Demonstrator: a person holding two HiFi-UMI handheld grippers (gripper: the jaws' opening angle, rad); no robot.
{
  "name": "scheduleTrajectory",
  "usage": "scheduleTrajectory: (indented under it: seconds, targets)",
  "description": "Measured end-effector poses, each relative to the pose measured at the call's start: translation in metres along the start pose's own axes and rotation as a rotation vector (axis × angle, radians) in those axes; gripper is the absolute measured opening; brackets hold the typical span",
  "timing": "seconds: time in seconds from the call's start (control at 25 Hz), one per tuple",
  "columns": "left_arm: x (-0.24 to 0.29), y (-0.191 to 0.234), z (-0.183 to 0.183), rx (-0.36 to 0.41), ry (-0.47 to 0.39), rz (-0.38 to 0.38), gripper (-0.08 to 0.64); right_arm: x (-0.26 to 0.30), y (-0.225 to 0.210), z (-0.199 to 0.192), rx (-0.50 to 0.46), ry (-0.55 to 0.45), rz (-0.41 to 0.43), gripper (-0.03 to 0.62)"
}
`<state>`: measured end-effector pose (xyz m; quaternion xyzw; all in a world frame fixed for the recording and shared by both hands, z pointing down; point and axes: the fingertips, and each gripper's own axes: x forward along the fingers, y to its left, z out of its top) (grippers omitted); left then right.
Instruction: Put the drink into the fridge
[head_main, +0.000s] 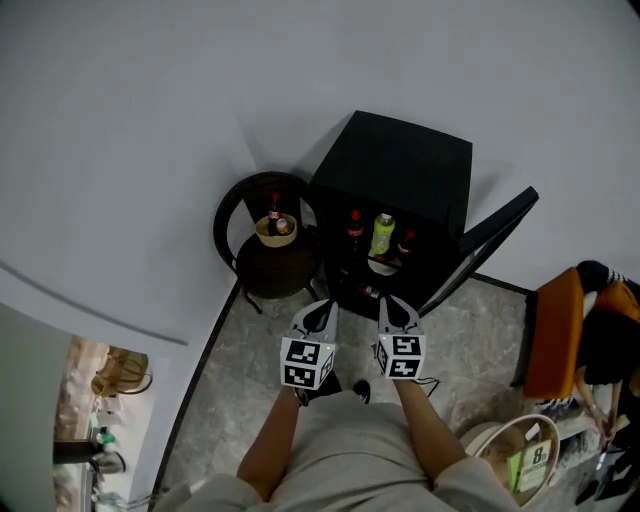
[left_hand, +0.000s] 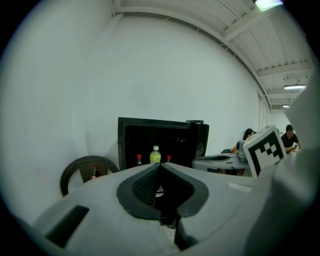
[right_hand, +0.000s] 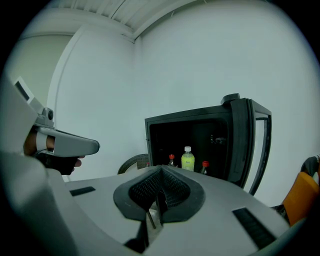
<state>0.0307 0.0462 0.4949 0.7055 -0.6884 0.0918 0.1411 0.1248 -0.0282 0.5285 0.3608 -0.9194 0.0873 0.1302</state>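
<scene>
Floor (head_main: 250, 350) of grey speckled stone meets a plain white wall (head_main: 150, 120) in the head view. A black fridge (head_main: 400, 170) stands by the wall, its door (head_main: 490, 245) swung open to the right. The green drink (head_main: 383, 233) stands inside between two red-capped bottles (head_main: 354, 228). Just left of the fridge, a dark wicker chair (head_main: 262, 270) carries a dark bottle (head_main: 274, 213) and a bowl (head_main: 276, 231). An orange seat (head_main: 555, 335) sits at the right edge. The left gripper (head_main: 324, 303) and right gripper (head_main: 389, 301) hang side by side before the fridge.

In the left gripper view its jaws are pressed together on nothing. Beyond them are the open fridge, a ribbed ceiling (left_hand: 225, 20) and people (left_hand: 287, 135) far right.

In the right gripper view the jaws are likewise together and empty, facing the drink.
</scene>
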Motion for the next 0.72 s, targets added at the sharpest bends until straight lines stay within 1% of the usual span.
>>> scheduleTrajectory:
  seconds: [0.16,0.24,0.32,0.4,0.48,0.72]
  targets:
    - [0.004,0.006,0.002,0.0,-0.007,0.002,0.009,0.007,0.001,0.0,-0.007,0.005,0.002,0.006]
    - [0.005,0.005,0.002,-0.009,-0.003,0.001,0.009,0.007,-0.002,-0.003,-0.01,0.017,-0.01,0.006]
    - [0.008,0.003,0.007,-0.005,-0.009,-0.007,0.009,0.007,-0.009,-0.001,-0.01,0.022,-0.037,0.006]
    - [0.011,-0.002,0.014,0.021,-0.019,-0.017,0.009,0.008,-0.019,0.0,-0.016,0.026,-0.073,0.006]
    - [0.013,-0.005,0.016,0.036,-0.022,-0.025,0.009,0.007,-0.029,-0.003,-0.002,0.035,-0.108,0.006]
    - [0.017,-0.003,0.012,0.021,-0.008,-0.027,0.009,0.006,-0.057,-0.007,0.058,0.034,-0.166,0.006]
